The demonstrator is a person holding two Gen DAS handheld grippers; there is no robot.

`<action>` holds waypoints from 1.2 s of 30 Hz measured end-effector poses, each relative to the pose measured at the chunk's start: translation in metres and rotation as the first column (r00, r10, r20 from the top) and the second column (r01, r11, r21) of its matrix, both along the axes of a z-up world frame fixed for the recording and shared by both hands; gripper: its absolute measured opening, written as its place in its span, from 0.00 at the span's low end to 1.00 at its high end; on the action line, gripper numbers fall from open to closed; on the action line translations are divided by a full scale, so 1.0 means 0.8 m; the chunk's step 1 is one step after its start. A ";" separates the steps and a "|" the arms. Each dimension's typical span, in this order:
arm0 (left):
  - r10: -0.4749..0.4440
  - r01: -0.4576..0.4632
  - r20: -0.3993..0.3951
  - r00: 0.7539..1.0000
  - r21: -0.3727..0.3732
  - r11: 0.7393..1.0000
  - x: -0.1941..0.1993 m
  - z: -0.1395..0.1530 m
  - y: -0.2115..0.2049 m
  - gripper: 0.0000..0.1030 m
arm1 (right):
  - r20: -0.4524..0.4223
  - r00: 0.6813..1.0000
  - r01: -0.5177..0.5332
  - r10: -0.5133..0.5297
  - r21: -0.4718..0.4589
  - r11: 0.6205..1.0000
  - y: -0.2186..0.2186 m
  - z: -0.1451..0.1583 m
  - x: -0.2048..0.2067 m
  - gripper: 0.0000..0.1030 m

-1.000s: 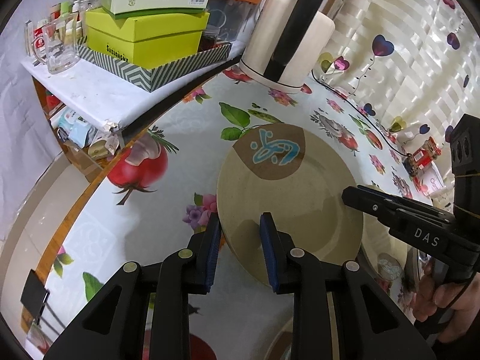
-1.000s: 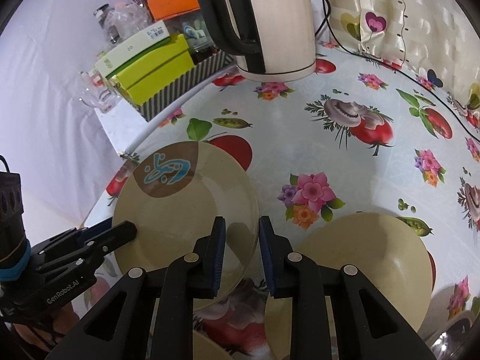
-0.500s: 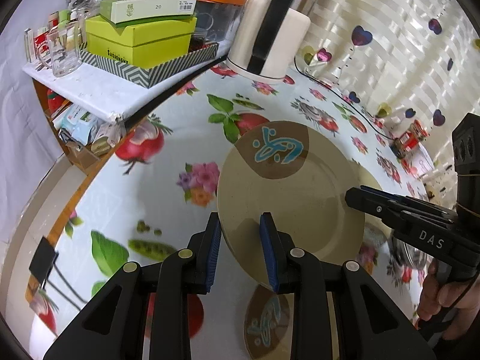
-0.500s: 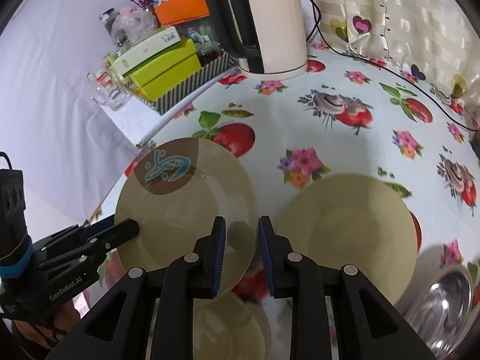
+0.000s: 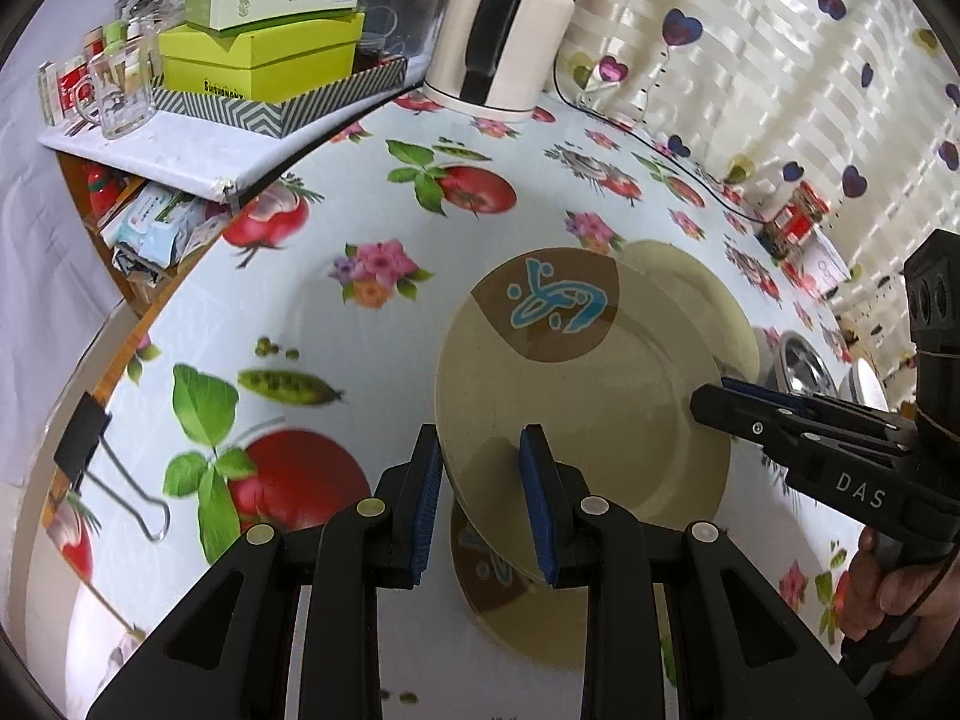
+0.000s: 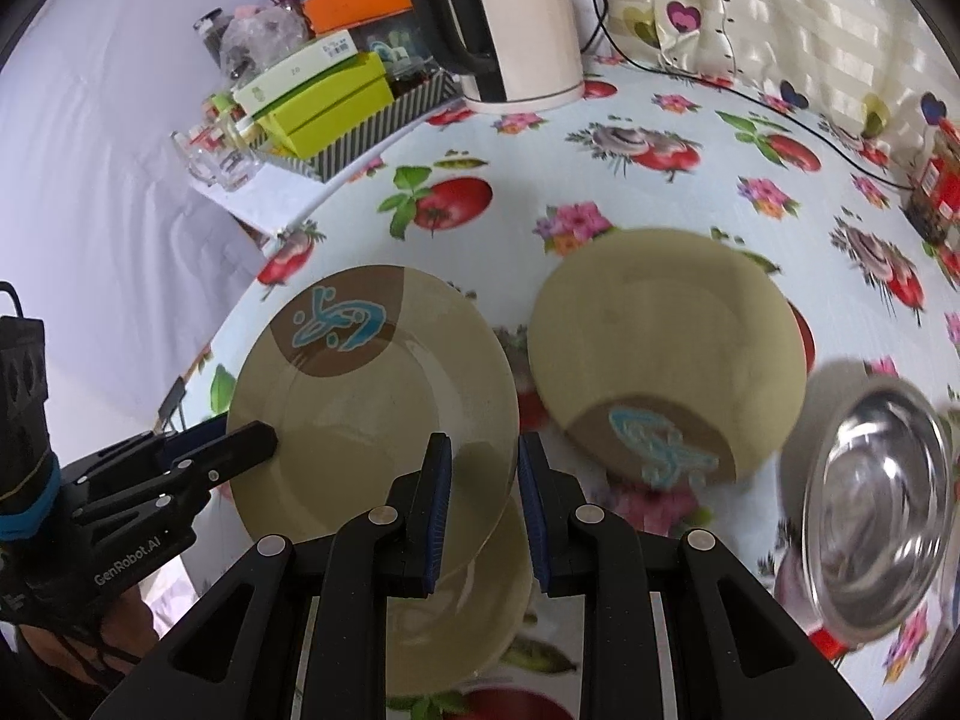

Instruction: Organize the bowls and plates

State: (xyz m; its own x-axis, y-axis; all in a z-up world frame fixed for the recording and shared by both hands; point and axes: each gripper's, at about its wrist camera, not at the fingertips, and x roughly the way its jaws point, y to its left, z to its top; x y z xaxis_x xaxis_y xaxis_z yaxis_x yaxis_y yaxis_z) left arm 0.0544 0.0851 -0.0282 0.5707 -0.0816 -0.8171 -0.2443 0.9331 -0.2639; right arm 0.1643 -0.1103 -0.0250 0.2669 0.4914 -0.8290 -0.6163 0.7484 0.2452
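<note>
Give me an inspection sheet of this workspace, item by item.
Surface: table under a fruit-and-flower oilcloth.
Job's things: lifted plate held over a second plate; third plate and steel bowl lie to its right.
Clutter: kettle, green boxes, glass mug, binder clip, red jar.
Grippers: left gripper and right gripper grip opposite edges of the lifted plate.
Cables: black cord runs along the table's far side.
Surroundings: heart-print curtain, side shelf.
</note>
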 end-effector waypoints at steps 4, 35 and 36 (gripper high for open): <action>-0.008 0.008 -0.010 1.000 0.001 1.000 -0.010 -0.003 -0.006 0.27 | -0.013 1.000 0.003 -0.003 -0.011 1.000 -0.010 -0.008 -0.016 0.22; -0.049 0.050 -0.060 0.997 0.015 0.999 -0.031 -0.023 -0.029 0.27 | -0.034 0.999 0.002 -0.004 -0.072 0.997 -0.025 -0.033 -0.046 0.23; -0.049 0.050 -0.060 0.997 0.019 0.999 -0.031 -0.023 -0.029 0.27 | -0.036 0.999 0.002 -0.004 -0.072 0.997 -0.025 -0.033 -0.046 0.23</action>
State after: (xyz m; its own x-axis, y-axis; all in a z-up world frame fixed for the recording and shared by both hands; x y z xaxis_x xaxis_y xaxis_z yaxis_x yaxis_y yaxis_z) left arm 0.0299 0.0617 -0.0465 0.5168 -0.0917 -0.8512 -0.2122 0.9495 -0.2311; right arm 0.1277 -0.1300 -0.0517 0.2378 0.4298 -0.8711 -0.6059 0.7666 0.2128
